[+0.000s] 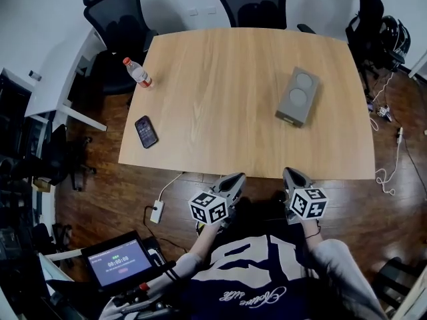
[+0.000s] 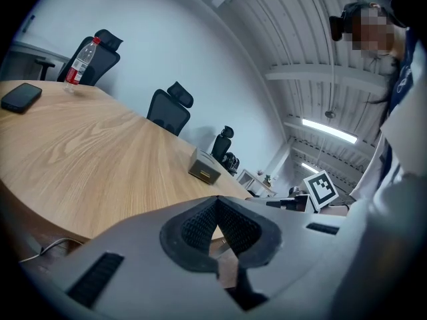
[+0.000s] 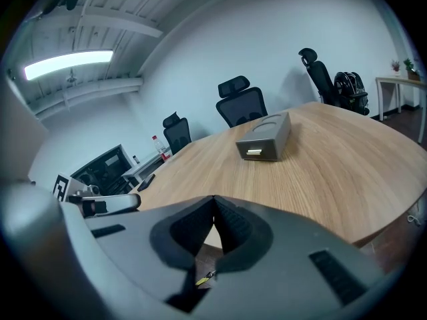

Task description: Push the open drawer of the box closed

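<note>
A grey box [image 1: 297,97] with two round dents on top lies on the right half of the wooden table [image 1: 220,85]. Its drawer front with a pale handle [image 3: 254,153] faces me; how far the drawer stands out I cannot tell. The left gripper view shows the box [image 2: 204,167] far off. My left gripper [image 1: 236,178] and right gripper [image 1: 292,173] hover side by side just off the table's near edge, well short of the box. Each is shut with nothing between its jaws, seen in the left gripper [image 2: 216,200] view and the right gripper [image 3: 213,199] view.
A water bottle [image 1: 138,72] with a red label stands at the table's far left, and a dark phone [image 1: 146,131] lies near the left front corner. Black office chairs [image 1: 120,19] ring the table. A power strip [image 1: 157,211] and cables lie on the floor below.
</note>
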Action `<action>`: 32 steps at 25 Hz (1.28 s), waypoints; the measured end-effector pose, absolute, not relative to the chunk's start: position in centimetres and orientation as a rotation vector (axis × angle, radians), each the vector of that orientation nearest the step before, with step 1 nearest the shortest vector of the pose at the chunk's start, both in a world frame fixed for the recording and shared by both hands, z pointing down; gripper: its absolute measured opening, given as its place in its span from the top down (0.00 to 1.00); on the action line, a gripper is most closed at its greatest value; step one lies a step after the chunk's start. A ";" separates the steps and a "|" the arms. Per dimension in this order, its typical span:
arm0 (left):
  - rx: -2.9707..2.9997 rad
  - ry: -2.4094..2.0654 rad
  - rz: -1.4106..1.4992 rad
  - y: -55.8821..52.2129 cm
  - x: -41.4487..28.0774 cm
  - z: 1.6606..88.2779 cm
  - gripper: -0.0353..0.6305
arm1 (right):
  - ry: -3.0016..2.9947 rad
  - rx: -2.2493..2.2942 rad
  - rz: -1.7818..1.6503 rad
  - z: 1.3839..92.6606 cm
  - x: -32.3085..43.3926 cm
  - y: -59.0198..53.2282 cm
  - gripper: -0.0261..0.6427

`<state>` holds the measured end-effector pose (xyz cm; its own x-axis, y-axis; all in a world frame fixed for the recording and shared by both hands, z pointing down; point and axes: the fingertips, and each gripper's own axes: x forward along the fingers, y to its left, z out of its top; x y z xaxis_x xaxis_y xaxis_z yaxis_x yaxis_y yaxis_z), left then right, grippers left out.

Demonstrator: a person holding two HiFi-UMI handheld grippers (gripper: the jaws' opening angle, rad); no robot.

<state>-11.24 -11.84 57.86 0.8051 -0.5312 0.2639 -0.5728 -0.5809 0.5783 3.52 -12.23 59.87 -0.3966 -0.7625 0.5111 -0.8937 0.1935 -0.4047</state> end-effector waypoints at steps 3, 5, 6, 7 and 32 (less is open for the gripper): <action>2.325 -0.814 0.093 -10.1 -10.0 57.7 0.94 | -2.285 1.598 0.990 59.7 4.6 -10.9 0.97; 2.326 -0.848 0.087 -9.4 -9.3 57.4 0.94 | -2.307 1.582 0.986 59.6 5.5 -10.3 0.97; 2.324 -0.875 0.077 -9.3 -9.1 57.2 0.94 | -2.321 1.568 0.981 59.5 5.9 -10.2 0.97; 2.319 -0.903 0.064 -9.1 -9.0 57.0 0.94 | -2.338 1.552 0.974 59.3 6.2 -9.9 0.97; 2.201 -1.237 -0.006 8.3 1.4 54.7 0.94 | -2.699 1.027 0.843 55.2 10.5 3.1 0.97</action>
<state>1.36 8.25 54.74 0.5640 -0.7770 0.2797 -0.7744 -0.3800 0.5059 10.50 3.11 55.21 -0.7590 -0.5727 0.3097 -0.6472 0.6117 -0.4549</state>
